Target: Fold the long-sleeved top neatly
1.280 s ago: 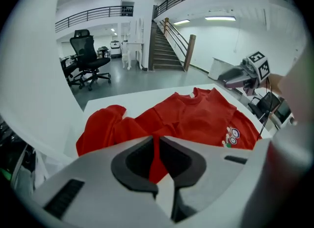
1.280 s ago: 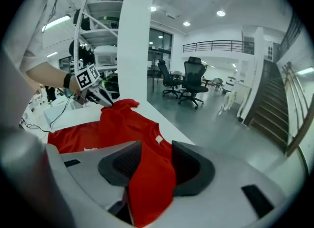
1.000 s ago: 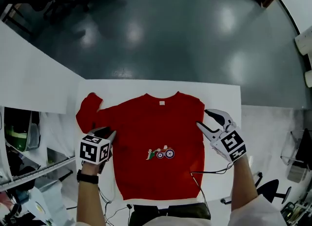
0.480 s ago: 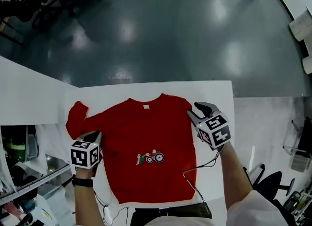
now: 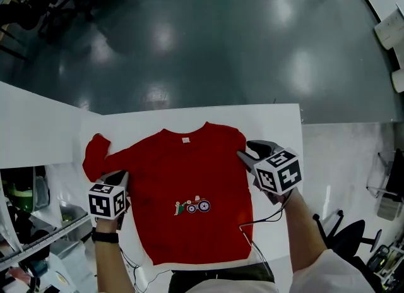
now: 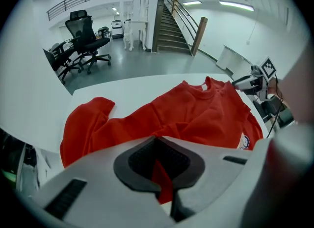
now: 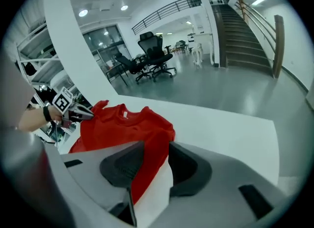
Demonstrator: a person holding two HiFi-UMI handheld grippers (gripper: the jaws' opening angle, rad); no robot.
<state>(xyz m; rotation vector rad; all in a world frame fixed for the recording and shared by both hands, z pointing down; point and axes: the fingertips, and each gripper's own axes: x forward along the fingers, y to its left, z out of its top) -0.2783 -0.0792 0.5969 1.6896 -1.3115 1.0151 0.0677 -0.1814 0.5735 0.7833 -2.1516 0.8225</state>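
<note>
In the head view, the red long-sleeved top (image 5: 183, 184) is lying on the white tabletop (image 5: 278, 121), collar toward 12 o'clock, with the left claw (image 5: 118, 177) at its 8 o'clock edge and the right claw (image 5: 249, 153) at 2 o'clock. In the left gripper view, the left claw is clamping a fold of the top. In the right gripper view, the right claw's jaws, having just been closing, are standing apart around the top's edge, seemingly not pinching it.

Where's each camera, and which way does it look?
Head view: on the person's head, looking down at the red long-sleeved top on the table; both forearms and grippers show.
Left gripper view: on the left gripper, facing across the top; jaws pinch red cloth.
Right gripper view: on the right gripper; jaws, just closing partway, straddle the top's edge.
Shared: each gripper view shows the other gripper.
</note>
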